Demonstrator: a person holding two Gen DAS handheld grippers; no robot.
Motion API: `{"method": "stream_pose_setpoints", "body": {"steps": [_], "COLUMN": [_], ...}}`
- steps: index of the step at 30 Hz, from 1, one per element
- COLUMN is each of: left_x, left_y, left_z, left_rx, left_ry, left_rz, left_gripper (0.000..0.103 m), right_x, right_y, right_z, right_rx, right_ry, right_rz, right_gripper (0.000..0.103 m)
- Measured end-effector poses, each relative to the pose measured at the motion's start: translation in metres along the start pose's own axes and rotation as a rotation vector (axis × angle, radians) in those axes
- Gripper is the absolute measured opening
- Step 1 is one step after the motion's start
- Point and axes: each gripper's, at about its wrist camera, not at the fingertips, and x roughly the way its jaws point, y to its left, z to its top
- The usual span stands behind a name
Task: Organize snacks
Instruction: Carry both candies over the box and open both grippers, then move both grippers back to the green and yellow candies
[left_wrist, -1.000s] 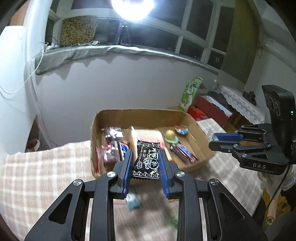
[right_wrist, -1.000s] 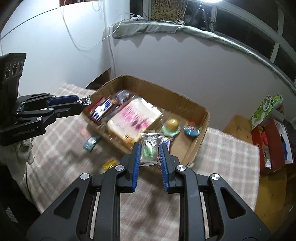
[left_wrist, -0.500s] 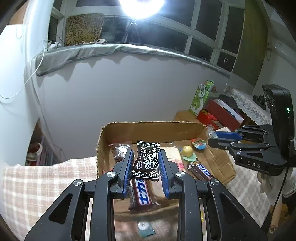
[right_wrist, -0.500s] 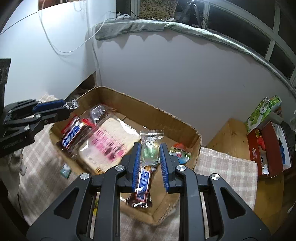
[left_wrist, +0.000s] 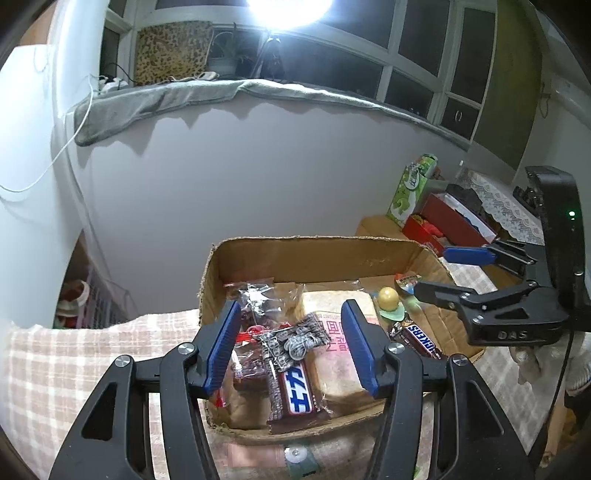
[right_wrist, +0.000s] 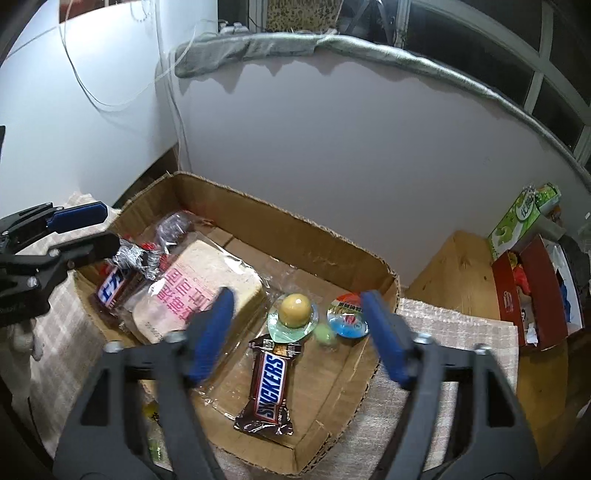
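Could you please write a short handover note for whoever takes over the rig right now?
Left tool: open, empty, above the box.
Right tool: open, empty, above the box's right part.
In the box: black packet on the Snickers bar beside the bread; green candy near the jelly cup.
Done: both items dropped in.
Left: a few small snacks on the cloth in front.

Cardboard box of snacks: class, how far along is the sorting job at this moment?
Mostly done: the cardboard box holds the bread pack, Snickers bar and jelly cup. Left gripper and right gripper are open, holding nothing. Left: small packets on the checked cloth outside the box.
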Motion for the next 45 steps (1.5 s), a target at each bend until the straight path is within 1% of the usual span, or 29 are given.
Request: {"method": "stream_pose_setpoints", "body": {"steps": [8,12,21,24,29,33,38,39,41,42,43,45], "left_x": [-0.009,-0.016,-0.040,-0.052,-0.072,-0.074,-0.056,-0.053,-0.047,-0.045,-0.042,-0.038], "left_y": [-0.001,0.004,0.014,0.010,-0.001,-0.018,-0.036,-0.038,-0.044,-0.046,-0.048,-0.051], "left_z": [-0.002,-0.007,-0.027,-0.036,-0.056,-0.074,-0.095,-0.098,-0.103,-0.104,-0.106,-0.110], "left_rx": [0.004,0.000,-0.022,-0.015,0.009,0.054,0.088,0.091,0.102,0.107,0.114,0.121], "left_ry": [-0.005,-0.009,-0.008,-0.018,-0.029,-0.003,0.079,0.088,0.111,0.119,0.130,0.147], "left_rz": [-0.002,0.007,0.007,0.003,-0.030,-0.071,-0.149,-0.156,-0.176,-0.181,-0.186,-0.193], "left_gripper": [0.056,0.056,0.056,0.056,0.056,0.056,0.056,0.056,0.056,0.056,0.054,0.052], "right_x": [-0.009,-0.017,-0.050,-0.061,-0.074,-0.076,-0.069,-0.066,-0.060,-0.056,-0.053,-0.046], "right_y": [0.010,0.013,0.028,0.032,0.042,0.050,0.054,0.056,0.057,0.058,0.059,0.062], "right_z": [-0.005,-0.009,-0.027,-0.037,-0.056,-0.071,-0.081,-0.083,-0.087,-0.089,-0.091,-0.094], "right_rx": [-0.042,-0.055,-0.077,-0.073,-0.088,-0.103,-0.108,-0.113,-0.120,-0.124,-0.131,-0.144], "right_ry": [0.015,0.013,-0.016,-0.019,-0.014,0.009,0.038,0.047,0.063,0.075,0.086,0.099], "right_rz": [-0.033,-0.027,0.018,0.056,0.111,0.157,0.204,0.210,0.224,0.234,0.240,0.243], "right_gripper": [0.080,0.080,0.080,0.080,0.080,0.080,0.080,0.079,0.076,0.070,0.067,0.066]}}
